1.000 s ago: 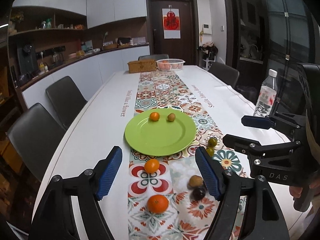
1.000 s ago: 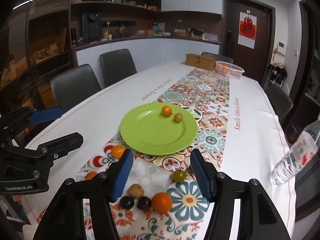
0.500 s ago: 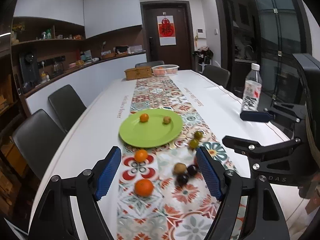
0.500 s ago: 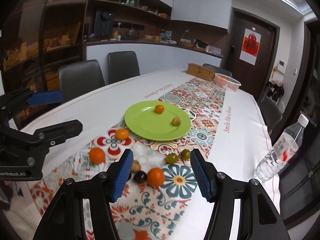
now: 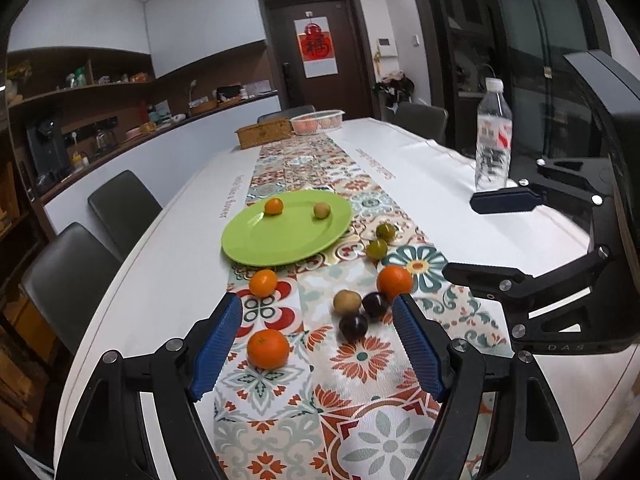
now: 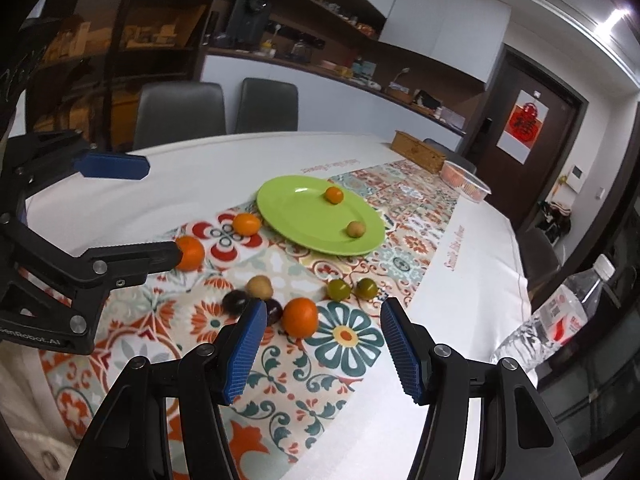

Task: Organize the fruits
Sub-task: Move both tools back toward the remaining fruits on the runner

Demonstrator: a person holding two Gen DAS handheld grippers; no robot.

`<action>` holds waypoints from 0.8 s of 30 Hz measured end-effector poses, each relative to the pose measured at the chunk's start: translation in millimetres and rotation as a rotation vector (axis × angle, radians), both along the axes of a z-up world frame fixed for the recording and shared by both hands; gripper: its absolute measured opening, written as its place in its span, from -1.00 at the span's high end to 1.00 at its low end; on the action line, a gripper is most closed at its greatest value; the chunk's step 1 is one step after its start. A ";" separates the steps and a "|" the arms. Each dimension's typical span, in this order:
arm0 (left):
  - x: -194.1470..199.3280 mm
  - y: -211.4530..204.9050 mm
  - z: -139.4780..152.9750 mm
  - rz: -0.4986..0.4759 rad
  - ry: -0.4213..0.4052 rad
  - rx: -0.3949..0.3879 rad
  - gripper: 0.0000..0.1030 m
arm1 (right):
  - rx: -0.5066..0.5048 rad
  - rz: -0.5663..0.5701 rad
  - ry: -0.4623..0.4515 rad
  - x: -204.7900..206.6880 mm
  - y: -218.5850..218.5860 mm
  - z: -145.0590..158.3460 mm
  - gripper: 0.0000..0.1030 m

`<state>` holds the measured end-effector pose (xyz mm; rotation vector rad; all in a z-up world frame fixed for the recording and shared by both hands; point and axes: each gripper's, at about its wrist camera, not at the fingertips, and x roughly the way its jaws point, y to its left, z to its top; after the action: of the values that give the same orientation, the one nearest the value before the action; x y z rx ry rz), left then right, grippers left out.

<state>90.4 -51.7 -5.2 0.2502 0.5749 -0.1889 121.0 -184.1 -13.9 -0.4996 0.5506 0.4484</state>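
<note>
Both grippers gape empty: left gripper (image 5: 318, 354) frames the near orange (image 5: 267, 348), right gripper (image 6: 322, 354) the orange (image 6: 300, 317) just ahead.

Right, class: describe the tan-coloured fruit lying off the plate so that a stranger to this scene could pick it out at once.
Find the green plate on the patterned table runner, then come toward the cameras to the cluster of four fruits. The tan fruit touches two dark purple fruits near a large orange; it alone there is pale brown.

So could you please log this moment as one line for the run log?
left gripper: open, empty | right gripper: open, empty | green plate: two fruits on it | runner: eight loose fruits
</note>
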 end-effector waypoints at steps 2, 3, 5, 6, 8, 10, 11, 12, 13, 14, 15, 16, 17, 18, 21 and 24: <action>1.9 -3.5 -7.4 -0.015 0.016 0.015 -0.49 | -0.020 0.016 0.014 2.3 1.4 -8.2 -0.17; 3.0 -5.3 -11.8 -0.027 0.027 0.021 -0.49 | -0.027 0.024 0.019 3.3 1.1 -11.7 -0.17; 5.9 -8.5 -18.7 -0.039 0.046 0.035 -0.49 | -0.043 0.046 0.030 5.9 1.4 -19.6 -0.17; 8.3 -10.1 -22.7 -0.046 0.057 0.042 -0.49 | -0.049 0.052 0.034 6.9 2.0 -23.0 -0.17; 13.5 -12.5 -29.0 -0.048 0.073 0.052 -0.49 | -0.064 0.065 0.046 10.6 3.1 -30.5 -0.17; 19.8 -13.6 -35.7 -0.050 0.093 0.057 -0.48 | -0.070 0.075 0.061 15.5 3.1 -37.8 -0.16; 23.0 -14.1 -39.1 -0.050 0.104 0.058 -0.47 | -0.073 0.077 0.073 18.8 3.1 -41.9 -0.16; 27.0 -14.2 -42.5 -0.051 0.116 0.058 -0.45 | -0.072 0.079 0.083 22.5 2.8 -44.8 -0.16; 30.0 -14.6 -45.7 -0.049 0.126 0.057 -0.43 | -0.071 0.079 0.090 25.3 2.5 -47.5 -0.16; 33.1 -14.5 -49.2 -0.049 0.138 0.056 -0.41 | -0.071 0.081 0.102 28.6 2.4 -51.2 -0.16; 36.7 -14.4 -53.0 -0.049 0.154 0.054 -0.38 | -0.071 0.083 0.110 31.1 2.1 -54.2 -0.16; 39.9 -14.2 -56.5 -0.052 0.169 0.048 -0.36 | -0.071 0.085 0.120 34.3 2.2 -57.8 -0.16; 41.9 -14.7 -58.8 -0.053 0.178 0.043 -0.35 | -0.072 0.087 0.127 36.5 2.7 -60.6 -0.16; 44.5 -14.8 -61.7 -0.055 0.188 0.037 -0.33 | -0.076 0.089 0.135 39.5 3.2 -64.4 -0.16; 50.4 -16.7 -68.4 -0.064 0.204 0.032 -0.25 | -0.083 0.095 0.146 46.1 3.4 -69.7 -0.16; 56.9 -17.4 -74.8 -0.071 0.230 0.022 -0.18 | -0.082 0.099 0.154 52.6 4.4 -73.5 -0.16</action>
<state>147.3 -69.2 -79.9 0.2722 0.7970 -0.2822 173.6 -179.7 -87.4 -0.5761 0.6964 0.5631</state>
